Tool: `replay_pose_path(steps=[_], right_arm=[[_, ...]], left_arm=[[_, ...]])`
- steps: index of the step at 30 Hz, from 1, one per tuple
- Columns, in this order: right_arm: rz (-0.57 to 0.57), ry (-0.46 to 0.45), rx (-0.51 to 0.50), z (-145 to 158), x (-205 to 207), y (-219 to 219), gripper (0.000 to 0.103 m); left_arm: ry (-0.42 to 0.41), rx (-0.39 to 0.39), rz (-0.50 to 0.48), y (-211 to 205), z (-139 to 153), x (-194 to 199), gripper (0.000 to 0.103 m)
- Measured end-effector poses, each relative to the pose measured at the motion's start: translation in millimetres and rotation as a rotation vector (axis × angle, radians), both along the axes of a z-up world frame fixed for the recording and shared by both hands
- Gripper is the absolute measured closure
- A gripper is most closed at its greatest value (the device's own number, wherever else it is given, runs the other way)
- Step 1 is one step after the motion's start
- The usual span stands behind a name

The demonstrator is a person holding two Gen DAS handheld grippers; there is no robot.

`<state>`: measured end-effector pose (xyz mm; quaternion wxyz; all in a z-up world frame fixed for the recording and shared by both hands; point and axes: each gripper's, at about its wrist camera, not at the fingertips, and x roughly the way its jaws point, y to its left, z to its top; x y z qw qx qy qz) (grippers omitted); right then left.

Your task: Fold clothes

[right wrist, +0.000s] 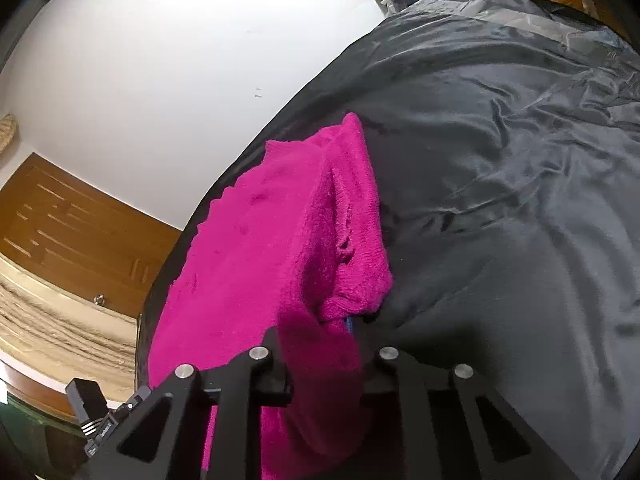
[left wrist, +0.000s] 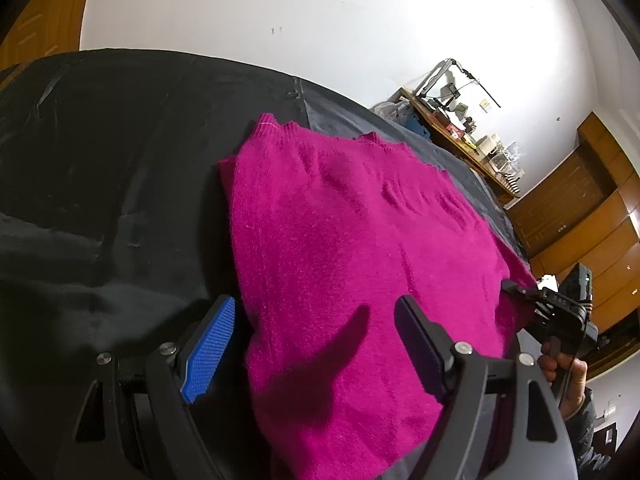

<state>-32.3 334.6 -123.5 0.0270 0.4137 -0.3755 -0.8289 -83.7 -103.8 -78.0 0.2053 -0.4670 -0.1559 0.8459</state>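
Sweater pinched at its near edge by the right hand-held gripper.
Left hand-held gripper, fingers spread and empty, hovers over the near hem; the pink knit stretches lengthwise away from both across the dark bed.

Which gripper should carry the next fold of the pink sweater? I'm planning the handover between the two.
Right, probably. The right gripper is already shut on the sweater at its edge, lifting a fold off the dark sheet. The left gripper is open, holding nothing.
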Motion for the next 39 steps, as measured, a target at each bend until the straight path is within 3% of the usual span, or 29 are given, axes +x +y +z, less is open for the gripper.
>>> replay_pose_path(steps=[10, 15, 18, 21, 23, 24, 26, 27, 28, 33, 36, 39], right_arm=[[0.071, 0.152, -0.009, 53.3, -4.6, -32.1, 0.085], [0.170, 0.231, -0.049, 85.6, -14.5, -77.2, 0.085], [0.296, 0.301, -0.064, 108.7, -21.3, -124.6, 0.091], [0.357, 0.338, 0.003, 122.6, -16.4, -161.2, 0.091], [0.318, 0.333, 0.080, 121.1, -8.1, -158.5, 0.091], [0.285, 0.321, 0.120, 117.5, -3.4, -151.4, 0.088], [0.220, 0.297, 0.199, 110.5, 5.9, -137.2, 0.060], [0.187, 0.284, 0.238, 107.0, 10.5, -130.2, 0.022], [0.154, 0.272, 0.278, 103.5, 15.2, -123.1, 0.012], [-0.017, 0.136, 0.332, 67.0, 41.0, -57.4, 0.012], [-0.095, 0.037, 0.252, 46.3, 52.4, -21.0, 0.012], [-0.083, 0.004, 0.188, 31.5, 44.4, -22.7, 0.012]], left_arm=[[0.018, -0.005, -0.002, -5.3, 10.2, 8.2, 0.019], [0.028, 0.000, 0.042, -24.1, 14.5, 16.5, 0.019], [0.032, 0.008, 0.074, -38.4, 15.7, 22.0, 0.019], [0.030, 0.022, 0.104, -53.9, 14.8, 26.0, 0.019], [0.025, 0.036, 0.115, -61.2, 13.2, 28.2, 0.019], [0.025, 0.039, 0.114, -62.8, 12.8, 28.5, 0.019], [0.028, 0.044, 0.106, -64.5, 13.1, 28.5, 0.019], [0.028, 0.047, 0.102, -64.5, 12.8, 28.5, 0.019], [0.027, 0.051, 0.099, -64.4, 12.1, 28.5, 0.019], [0.023, 0.070, 0.084, -63.9, 8.6, 28.6, 0.019], [0.019, 0.068, 0.077, -61.1, 7.3, 29.7, 0.019], [0.019, 0.063, 0.075, -58.0, 8.4, 30.7, 0.019]])
